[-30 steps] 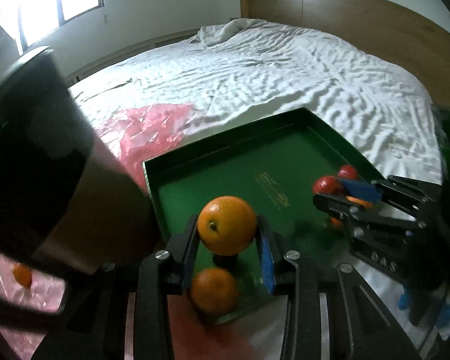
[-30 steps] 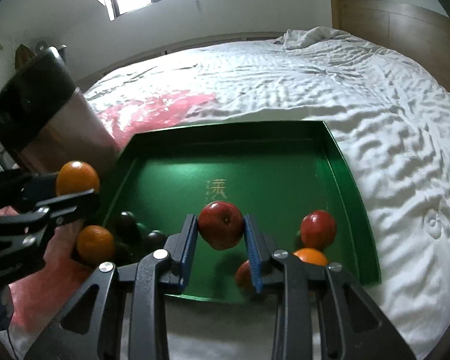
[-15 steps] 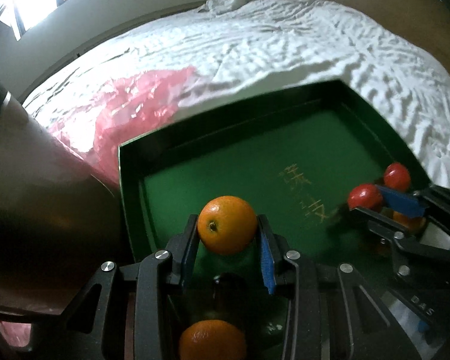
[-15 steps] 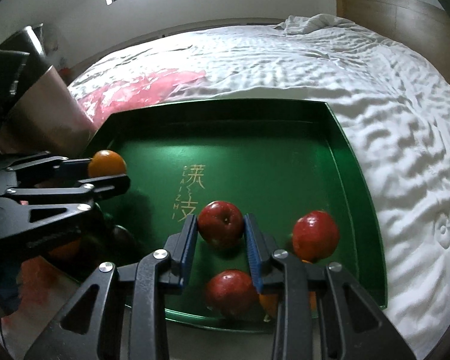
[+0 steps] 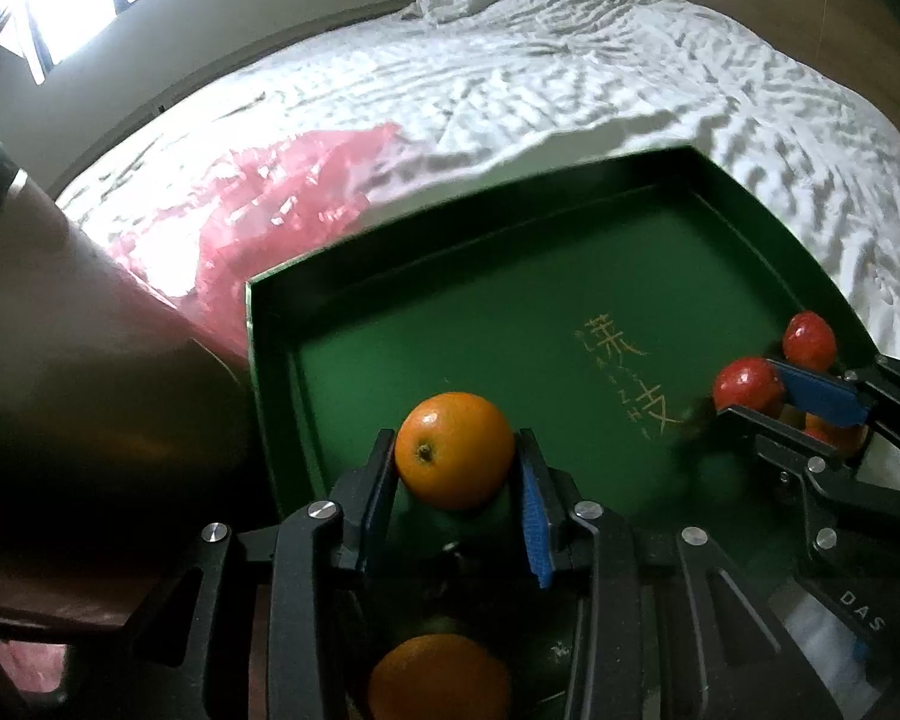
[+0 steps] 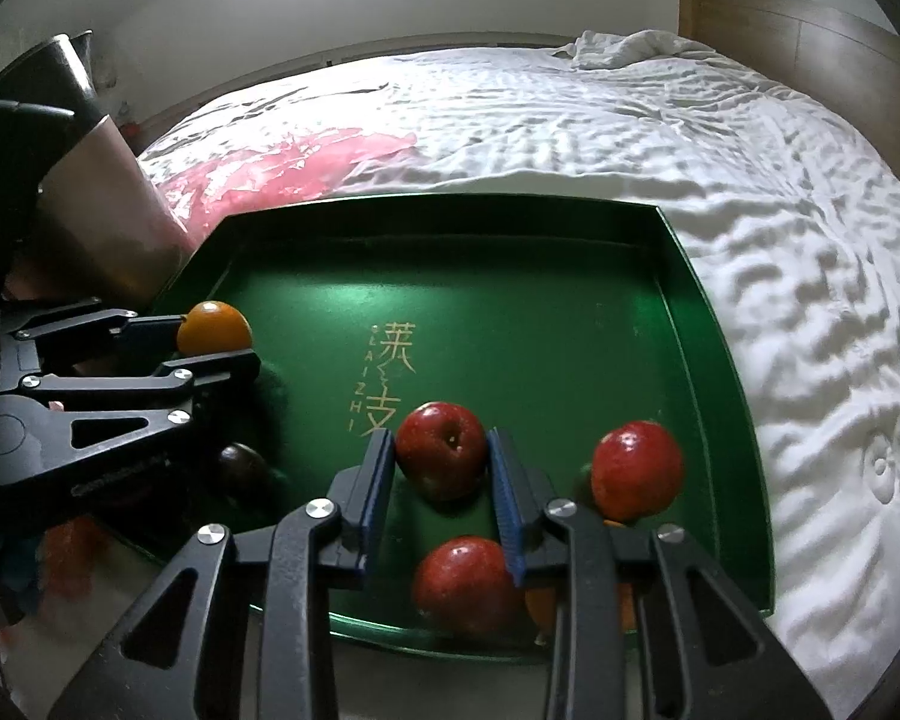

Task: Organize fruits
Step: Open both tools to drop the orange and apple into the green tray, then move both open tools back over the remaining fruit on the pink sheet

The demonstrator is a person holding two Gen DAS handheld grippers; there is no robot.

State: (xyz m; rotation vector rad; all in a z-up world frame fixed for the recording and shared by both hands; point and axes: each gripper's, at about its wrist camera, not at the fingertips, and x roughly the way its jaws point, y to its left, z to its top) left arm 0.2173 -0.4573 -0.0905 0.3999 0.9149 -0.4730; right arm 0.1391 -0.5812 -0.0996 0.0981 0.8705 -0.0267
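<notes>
Now, left hand-held gripper (image 5: 455,468): pinching orange (image 5: 455,450)
Right hand-held gripper (image 6: 441,468): pinching apple (image 6: 441,449)
Both: over green tray (image 6: 570,312) on bed (image 6: 570,120)

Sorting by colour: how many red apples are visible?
3: one red apple in the right gripper, one right of it in the green tray, one below. Others may be hidden.

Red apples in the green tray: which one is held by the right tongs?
The round red apple nearest the gold lettering, clamped between the right tongs. The other two red apples lie free in the shallow green tray.
</notes>
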